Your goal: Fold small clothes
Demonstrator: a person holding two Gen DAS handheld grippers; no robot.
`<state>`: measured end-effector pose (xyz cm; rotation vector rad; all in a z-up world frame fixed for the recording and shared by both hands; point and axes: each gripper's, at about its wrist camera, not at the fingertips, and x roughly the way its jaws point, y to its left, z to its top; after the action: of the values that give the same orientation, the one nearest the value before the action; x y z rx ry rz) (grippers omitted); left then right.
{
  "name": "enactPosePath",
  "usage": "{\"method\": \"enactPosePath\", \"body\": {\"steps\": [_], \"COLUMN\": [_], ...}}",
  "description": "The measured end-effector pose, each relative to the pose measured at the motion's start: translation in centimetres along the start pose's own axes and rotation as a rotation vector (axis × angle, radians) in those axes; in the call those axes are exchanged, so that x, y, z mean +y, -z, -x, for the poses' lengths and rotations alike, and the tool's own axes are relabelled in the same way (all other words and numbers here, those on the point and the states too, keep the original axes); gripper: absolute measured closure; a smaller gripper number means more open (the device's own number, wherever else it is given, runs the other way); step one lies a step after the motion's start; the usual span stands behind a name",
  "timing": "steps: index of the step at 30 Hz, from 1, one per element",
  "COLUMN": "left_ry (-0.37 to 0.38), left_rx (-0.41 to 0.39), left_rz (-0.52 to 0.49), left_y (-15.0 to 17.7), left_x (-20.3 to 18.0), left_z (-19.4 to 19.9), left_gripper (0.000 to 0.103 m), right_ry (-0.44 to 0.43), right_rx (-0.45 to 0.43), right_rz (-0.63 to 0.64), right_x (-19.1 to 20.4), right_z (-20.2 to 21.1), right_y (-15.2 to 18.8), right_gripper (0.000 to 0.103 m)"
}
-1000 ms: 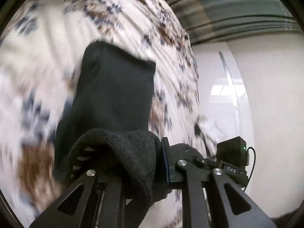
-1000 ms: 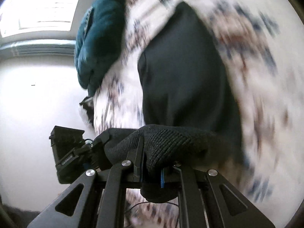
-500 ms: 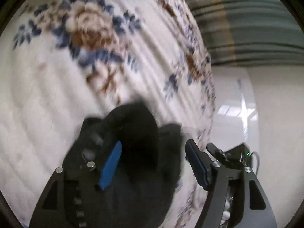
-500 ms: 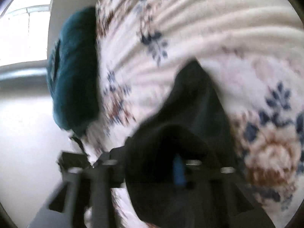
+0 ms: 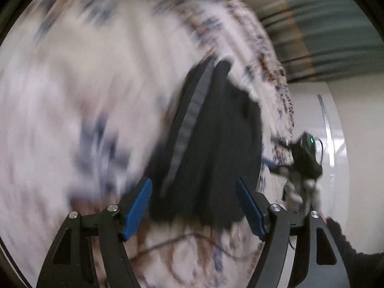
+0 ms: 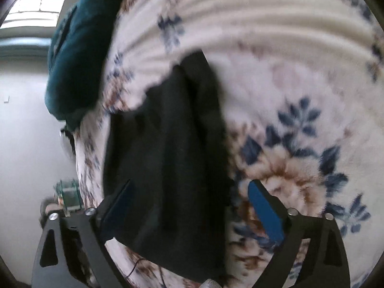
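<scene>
My left fingers (image 5: 194, 206) and right fingers (image 6: 192, 206) gape wide, empty, over a black garment (image 6: 168, 156) lying on the floral blanket (image 6: 300, 84).

No text, label, brand, number or sign can be read in either view. The small black device (image 5: 306, 154) at the right of the left wrist view shows only a green light, and any marking on its casing is lost to blur. The black garment (image 6: 168, 168) and the floral bed cover (image 6: 300, 84) carry only pattern, no lettering.
</scene>
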<state>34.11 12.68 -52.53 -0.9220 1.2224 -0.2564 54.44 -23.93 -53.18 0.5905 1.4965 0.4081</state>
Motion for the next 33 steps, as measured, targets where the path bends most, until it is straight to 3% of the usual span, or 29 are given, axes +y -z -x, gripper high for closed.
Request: {"method": "enactPosePath", "body": {"steps": [3,6,12,14,15,16,18,19,20,27,31,33], "left_ry": [0.090,0.158,0.210,0.209,0.204,0.201,0.212,0.199,0.202,0.184,0.165,0.119], "left_rx": [0.046,0.037,-0.150,-0.212,-0.222,-0.223,-0.217,-0.207,-0.189,-0.082,0.054,0.145], "left_rz": [0.124,0.154,0.319,0.340,0.327,0.320,0.301,0.282,0.260,0.109,-0.019,-0.087], "left_y": [3.3,3.1,0.7,0.3,-0.1,-0.3,-1.2,-1.5,-2.0,-5.8,-6.3,-5.7], "left_x": [2.0,2.6,3.0,2.9,2.7,2.6,2.9,2.8,2.6,0.5,-0.4,-0.5], "left_z": [-3.3,-6.8,-8.4,-7.5,-7.1,-6.7,-5.5,-5.0,-4.8,-1.2,0.5,-0.3], "left_gripper": [0.032,0.032,0.031,0.041,0.054,0.061,0.066,0.067,0.068,0.069,0.069,0.069], "right_ry": [-0.020,-0.085,-0.136,-0.139,-0.145,-0.151,-0.093,-0.075,-0.094,-0.118,-0.157,-0.142], "right_rx": [0.058,0.098,0.079,0.079,0.078,0.075,0.052,0.046,0.033,-0.131,-0.192,-0.214], "right_rz": [0.015,0.032,0.046,0.049,0.046,0.043,0.044,0.036,0.008,-0.132,-0.253,-0.321], "right_x": [-1.0,-1.2,-0.4,0.2,0.4,0.5,0.6,0.6,0.0,0.2,0.9,1.2], "right_z": [-2.4,-4.6,-7.2,-7.7,-7.8,-8.1,-8.2,-7.9,-7.6,-3.3,-0.7,0.4], "right_y": [-0.6,-1.7,-3.7,-3.9,-3.9,-3.7,-3.2,-2.8,-2.2,5.1,13.9,20.3], "right_gripper": [0.005,0.005,0.000,0.000,0.000,0.004,0.038,0.065,0.071,0.079,0.080,0.080]}}
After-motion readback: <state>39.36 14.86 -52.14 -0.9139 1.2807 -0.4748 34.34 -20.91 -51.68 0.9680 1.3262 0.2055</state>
